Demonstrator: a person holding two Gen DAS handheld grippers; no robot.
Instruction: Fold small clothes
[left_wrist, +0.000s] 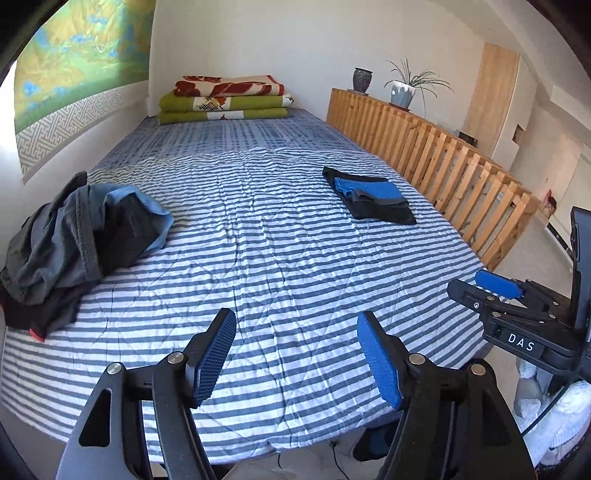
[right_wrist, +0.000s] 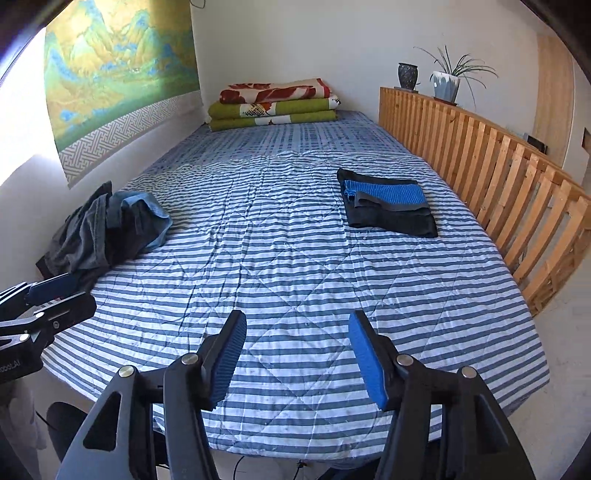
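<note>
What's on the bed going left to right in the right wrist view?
Left gripper at the frame edge → pile of unfolded clothes → bare striped quilt → folded stack of black and blue clothes → wooden slatted rail. The right gripper hangs open over the near edge.

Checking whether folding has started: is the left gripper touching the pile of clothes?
Apart. The left wrist view shows the open left gripper over bare striped quilt, with the pile of clothes well off to its left.
</note>
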